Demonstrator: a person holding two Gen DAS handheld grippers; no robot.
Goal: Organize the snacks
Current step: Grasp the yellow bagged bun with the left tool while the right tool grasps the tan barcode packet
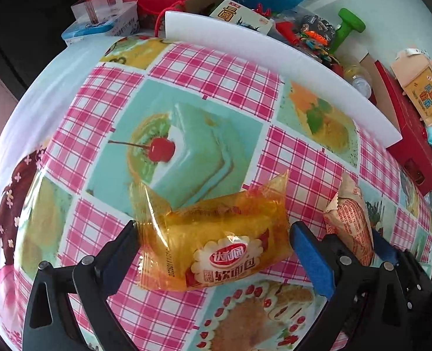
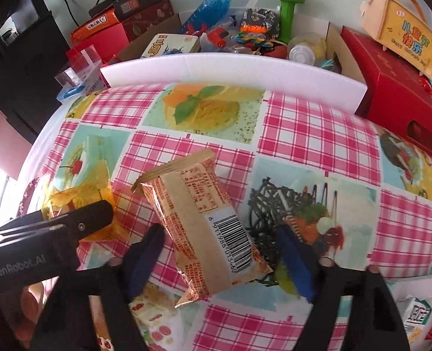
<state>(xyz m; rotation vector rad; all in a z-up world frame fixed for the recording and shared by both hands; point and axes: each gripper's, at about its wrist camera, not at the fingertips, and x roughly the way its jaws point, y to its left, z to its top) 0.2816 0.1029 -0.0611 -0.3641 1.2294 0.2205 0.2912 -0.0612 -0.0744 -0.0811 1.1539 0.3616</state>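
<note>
A yellow bread packet (image 1: 216,242) lies on the patterned tablecloth between the jaws of my left gripper (image 1: 213,242), which is open around it. A tan-and-orange snack packet (image 2: 207,228) with a barcode lies between the jaws of my right gripper (image 2: 221,254), which is open with gaps on both sides. The tan packet also shows in the left wrist view (image 1: 350,222), right of the left gripper. The yellow packet (image 2: 81,196) and the left gripper's finger (image 2: 78,222) show at the left of the right wrist view.
A white foam board (image 2: 233,70) runs along the table's far edge. Behind it stands a cardboard box of toys (image 2: 245,35) with a blue bottle and a green dumbbell. Red boxes (image 2: 403,111) stand at far right. Small packets (image 2: 417,316) lie at near right.
</note>
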